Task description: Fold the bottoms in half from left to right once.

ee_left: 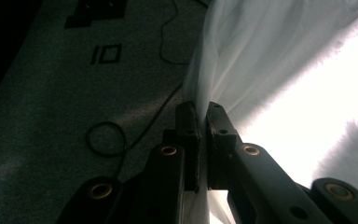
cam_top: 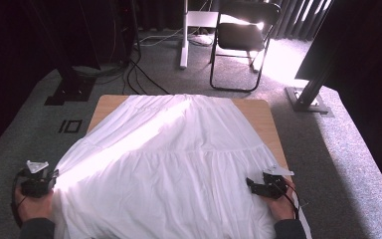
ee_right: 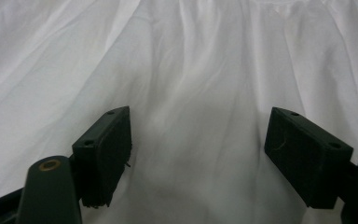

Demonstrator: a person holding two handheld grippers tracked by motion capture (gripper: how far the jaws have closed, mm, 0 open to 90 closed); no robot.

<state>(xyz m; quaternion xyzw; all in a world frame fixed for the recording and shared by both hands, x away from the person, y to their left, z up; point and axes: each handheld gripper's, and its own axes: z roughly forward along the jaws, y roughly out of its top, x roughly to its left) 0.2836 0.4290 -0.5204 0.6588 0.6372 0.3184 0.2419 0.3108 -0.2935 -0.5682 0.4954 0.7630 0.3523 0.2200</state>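
High view: white garment (cam_top: 174, 164) spread over the wooden table (cam_top: 263, 112), covering most of it; left gripper (cam_top: 49, 180) at its near-left edge, right gripper (cam_top: 254, 184) on its near-right part. Black chair (cam_top: 243, 35) on the far floor.

Left gripper view: jaws clamped on the cloth's edge (ee_left: 204, 107); cable (ee_left: 107, 137) on carpet.

Right gripper view: jaws wide apart over the cloth (ee_right: 196, 140), gripping nothing.

Each hand-held tool is built of black parts, and the left tool (cam_top: 49, 180) and the right tool (cam_top: 256, 185) are each topped by a grey three-cornered plate, with a black cable trailed from the body. Brass-coloured rivets are seen on the black linkage arms, and small screws are set into the rectangular black pads (ee_right: 103, 154). Dark sleeves are worn at both wrists.
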